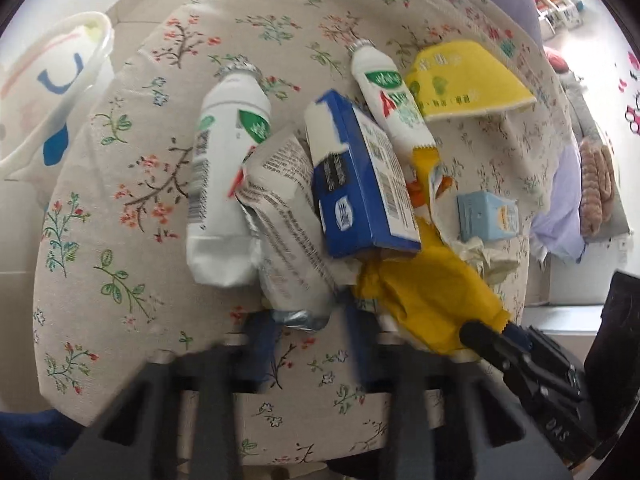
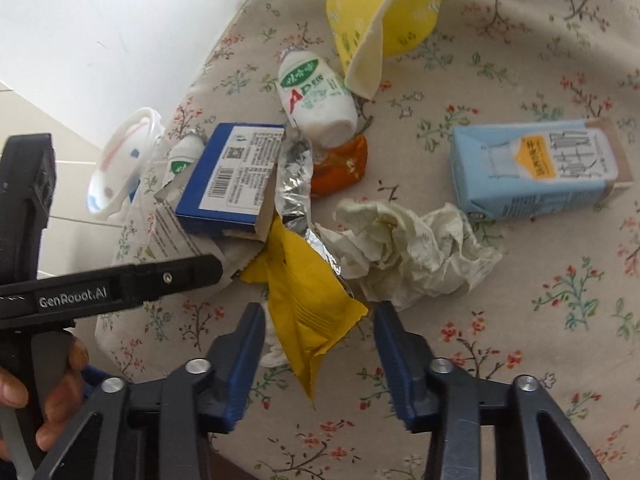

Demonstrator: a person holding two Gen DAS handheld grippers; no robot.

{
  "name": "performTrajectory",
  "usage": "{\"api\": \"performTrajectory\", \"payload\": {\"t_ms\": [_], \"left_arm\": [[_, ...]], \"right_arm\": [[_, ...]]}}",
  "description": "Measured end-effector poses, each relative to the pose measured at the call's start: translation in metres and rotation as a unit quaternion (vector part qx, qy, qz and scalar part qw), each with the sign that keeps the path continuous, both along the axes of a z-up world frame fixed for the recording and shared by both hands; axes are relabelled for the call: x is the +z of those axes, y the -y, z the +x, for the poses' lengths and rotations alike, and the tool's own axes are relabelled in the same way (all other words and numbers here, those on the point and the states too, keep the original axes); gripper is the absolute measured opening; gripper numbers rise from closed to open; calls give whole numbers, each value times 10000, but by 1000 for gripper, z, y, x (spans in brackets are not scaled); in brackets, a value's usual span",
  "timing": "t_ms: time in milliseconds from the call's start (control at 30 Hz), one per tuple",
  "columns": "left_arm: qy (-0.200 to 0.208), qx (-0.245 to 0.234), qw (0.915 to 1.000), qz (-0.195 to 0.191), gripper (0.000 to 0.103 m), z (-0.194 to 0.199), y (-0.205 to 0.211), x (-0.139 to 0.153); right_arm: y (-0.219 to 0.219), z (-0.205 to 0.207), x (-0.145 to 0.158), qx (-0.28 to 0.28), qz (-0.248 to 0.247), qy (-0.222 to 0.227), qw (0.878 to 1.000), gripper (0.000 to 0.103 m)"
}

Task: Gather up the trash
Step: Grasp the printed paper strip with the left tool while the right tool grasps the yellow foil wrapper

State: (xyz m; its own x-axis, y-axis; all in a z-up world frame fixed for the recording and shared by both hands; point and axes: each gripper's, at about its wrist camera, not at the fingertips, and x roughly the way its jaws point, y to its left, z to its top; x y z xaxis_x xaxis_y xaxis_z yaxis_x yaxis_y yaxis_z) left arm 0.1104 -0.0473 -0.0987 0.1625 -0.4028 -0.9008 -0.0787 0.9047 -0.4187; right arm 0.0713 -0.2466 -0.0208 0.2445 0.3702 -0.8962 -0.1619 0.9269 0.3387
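Trash lies piled on a round table with a floral cloth (image 1: 120, 184). In the left wrist view I see a large white bottle (image 1: 224, 184), a grey foil pouch (image 1: 288, 224), a blue box (image 1: 360, 176), a small white AD bottle (image 1: 390, 100), a yellow paper bowl (image 1: 464, 80), a light blue carton (image 1: 486, 216), crumpled tissue (image 1: 488, 258) and a yellow wrapper (image 1: 432, 296). My left gripper (image 1: 312, 324) is open, its fingers either side of the pouch's near end. My right gripper (image 2: 320, 312) is open around the yellow wrapper (image 2: 308, 304), with the tissue (image 2: 412, 248) just beyond.
A white bin with a plastic liner (image 1: 48, 92) stands off the table's left edge and also shows in the right wrist view (image 2: 120, 168). An orange wrapper (image 2: 340, 164) lies by the AD bottle (image 2: 316, 100). The light blue carton (image 2: 536, 168) lies at right.
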Motion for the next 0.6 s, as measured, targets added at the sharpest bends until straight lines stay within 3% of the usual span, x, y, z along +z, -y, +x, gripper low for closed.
{"api": "performTrajectory", "payload": {"t_ms": [67,200,267,300,467,600], "left_arm": [[50,-34,10000,-12,15,-2,3,2],[210,-356,9991,-26,11,-13,6,18],[319,-575,9978,-44,10,-18,6,30],[396,-653,9971,-78,10,-21,4,39],[682,-991,9923,-283,9,-27,-7,64],[857,-930,9910,-448,9,-24,-23,80]], "right_arm": [[-1,2,-4,-37,32,-34,10000,33],[1,2,-4,-81,101,-41,9999,32],[4,1,-1,-122,197,-3,9997,20],[5,1,1,-137,240,29,9996,20],[19,-5,29,-347,474,515,9969,11],[30,-11,51,-470,615,959,9924,10]]}}
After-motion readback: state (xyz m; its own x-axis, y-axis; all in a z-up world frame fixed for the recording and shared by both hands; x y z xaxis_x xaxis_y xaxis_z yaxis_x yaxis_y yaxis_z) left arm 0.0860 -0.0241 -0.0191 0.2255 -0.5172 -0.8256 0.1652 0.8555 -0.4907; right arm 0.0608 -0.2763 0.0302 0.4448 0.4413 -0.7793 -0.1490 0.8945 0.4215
